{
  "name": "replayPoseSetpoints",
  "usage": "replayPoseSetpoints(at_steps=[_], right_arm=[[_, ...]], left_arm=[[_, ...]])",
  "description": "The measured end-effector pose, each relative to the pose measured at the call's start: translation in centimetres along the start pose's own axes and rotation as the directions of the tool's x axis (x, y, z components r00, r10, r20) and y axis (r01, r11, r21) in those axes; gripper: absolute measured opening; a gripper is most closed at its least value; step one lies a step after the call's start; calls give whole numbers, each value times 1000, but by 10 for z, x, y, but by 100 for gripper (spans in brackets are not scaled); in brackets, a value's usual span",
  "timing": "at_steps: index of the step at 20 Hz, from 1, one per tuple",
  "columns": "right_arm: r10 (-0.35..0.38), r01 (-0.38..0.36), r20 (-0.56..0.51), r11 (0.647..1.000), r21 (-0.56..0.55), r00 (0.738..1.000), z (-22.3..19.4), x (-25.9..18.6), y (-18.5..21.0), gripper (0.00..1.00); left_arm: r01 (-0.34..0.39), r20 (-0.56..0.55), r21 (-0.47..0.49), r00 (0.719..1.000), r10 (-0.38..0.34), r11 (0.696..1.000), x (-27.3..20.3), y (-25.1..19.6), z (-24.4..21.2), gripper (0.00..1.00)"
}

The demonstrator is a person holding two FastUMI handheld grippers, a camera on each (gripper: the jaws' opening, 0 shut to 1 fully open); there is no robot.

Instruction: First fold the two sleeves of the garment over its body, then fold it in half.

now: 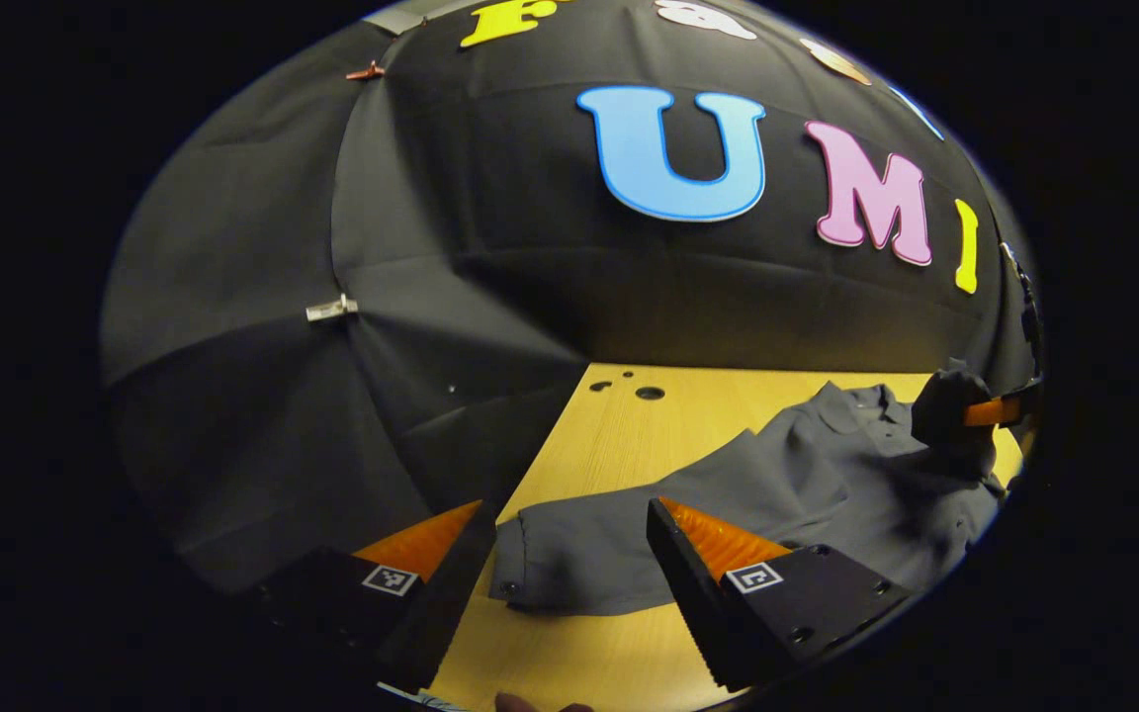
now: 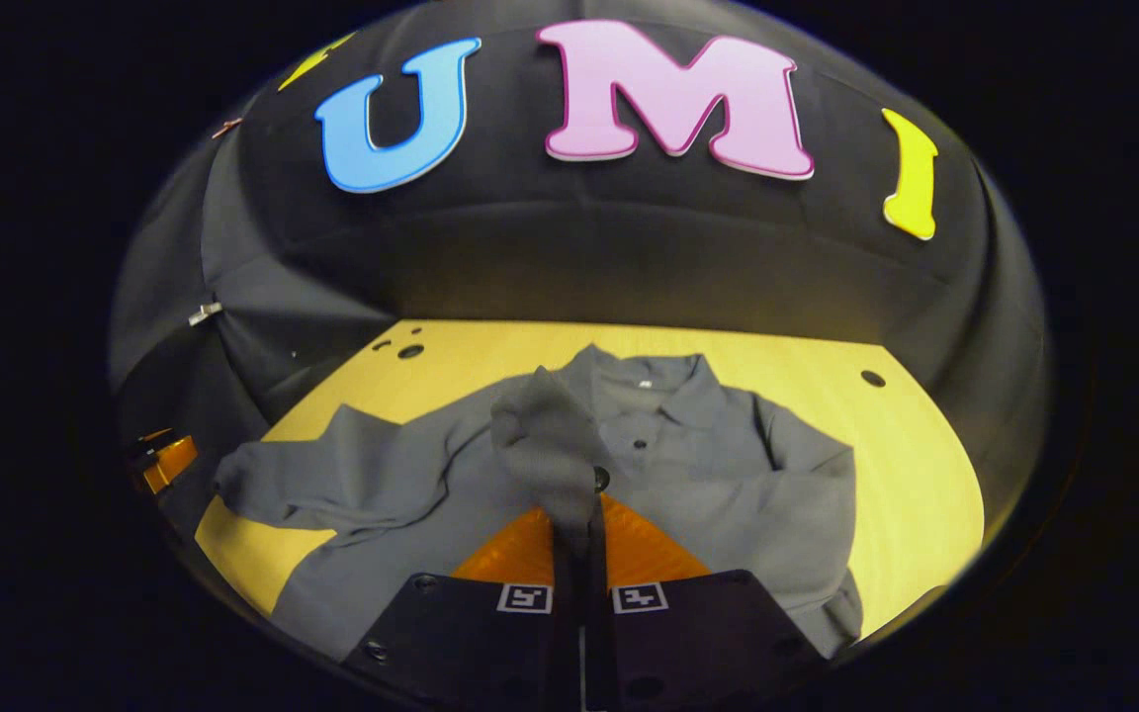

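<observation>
Grey garment (image 2: pixel 688 465) flat, collar toward wall; right gripper (image 2: pixel 577 529) jaws clenched on sleeve (image 2: pixel 545 445); left gripper (image 1: pixel 569 539) jaws released.

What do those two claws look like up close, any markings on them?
Each claw is a pair of wedge-shaped fingers on flat black blocks held with small screws. The left claw has a small square black-and-white tag on each block, and its fingers have ribbed inner faces. The right claw carries the same kind of square tags, one on each block, side by side.
</observation>
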State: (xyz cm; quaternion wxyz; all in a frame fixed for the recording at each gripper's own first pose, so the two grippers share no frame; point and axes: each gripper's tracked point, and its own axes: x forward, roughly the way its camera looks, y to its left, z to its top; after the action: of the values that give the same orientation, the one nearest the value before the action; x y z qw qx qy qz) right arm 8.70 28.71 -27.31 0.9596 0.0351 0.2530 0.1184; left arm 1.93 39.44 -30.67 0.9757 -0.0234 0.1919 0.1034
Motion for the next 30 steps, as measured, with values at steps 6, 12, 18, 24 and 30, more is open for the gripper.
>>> replayPoseSetpoints(at_steps=[6, 12, 18, 24, 30], right_arm=[[-3, 0, -97, 1000, -30, 995, -35, 23, 18, 7], [1, -8, -163, 999, -42, 987, -60, 34, 38, 7], [34, -45, -235, 998, -41, 971, -80, 34, 53, 13], [281, -272, -263, 960, 72, 923, -88, 10, 117, 65], [345, -330, -175, 937, 112, 922, -64, -33, 101, 94]], left_arm=[[-10, -134, -37, 991, 5, 999, 48, 21, -57, 97], [6, -243, -59, 970, -20, 998, 74, 25, -90, 98], [9, -278, -31, 960, -17, 999, 78, 24, -103, 96], [6, -284, -30, 959, -14, 1000, 79, 18, -101, 95], [51, -303, -13, 951, -53, 999, 83, 8, -94, 10]])
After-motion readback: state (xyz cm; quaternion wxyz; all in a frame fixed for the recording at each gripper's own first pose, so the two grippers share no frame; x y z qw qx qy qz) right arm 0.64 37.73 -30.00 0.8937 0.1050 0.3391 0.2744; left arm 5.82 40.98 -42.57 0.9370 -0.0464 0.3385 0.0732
